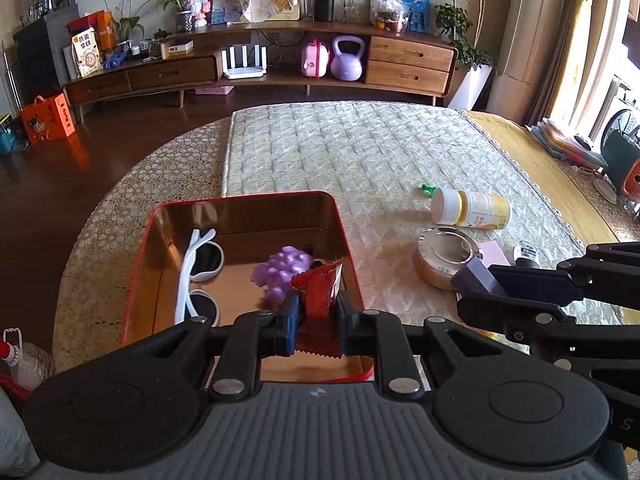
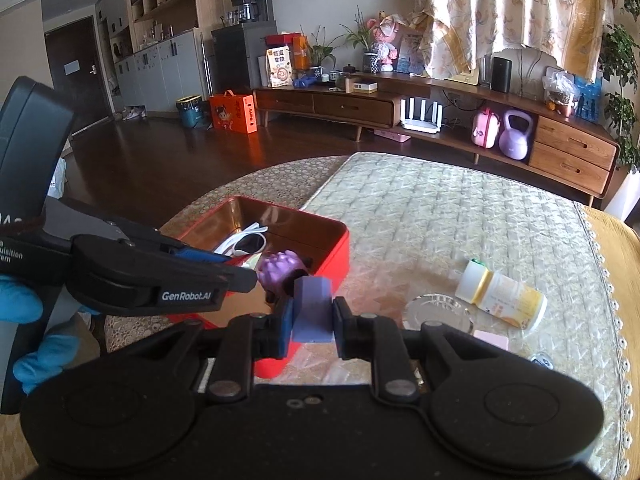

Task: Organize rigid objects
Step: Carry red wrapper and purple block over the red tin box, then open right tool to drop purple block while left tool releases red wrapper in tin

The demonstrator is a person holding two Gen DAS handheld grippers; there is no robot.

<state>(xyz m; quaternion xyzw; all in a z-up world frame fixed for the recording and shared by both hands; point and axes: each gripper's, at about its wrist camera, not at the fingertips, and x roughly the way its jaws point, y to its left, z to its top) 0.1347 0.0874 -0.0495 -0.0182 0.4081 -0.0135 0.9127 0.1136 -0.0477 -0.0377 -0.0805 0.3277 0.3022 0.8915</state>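
While your left gripper (image 1: 317,312) is pinching a red foil packet (image 1: 318,294) in its closed jaws over the red tin (image 1: 138,268), your right gripper (image 2: 313,322) is clamping a purple block (image 2: 312,312) just beside the tin's near corner. White sunglasses (image 1: 200,270) and a lilac knobbly toy (image 1: 284,270) are lying inside (packet not yet released). On the quilted worktop (image 1: 340,148) beyond, a white-and-yellow bottle (image 1: 472,208) is lying near a round silver-lidded jar (image 1: 444,254).
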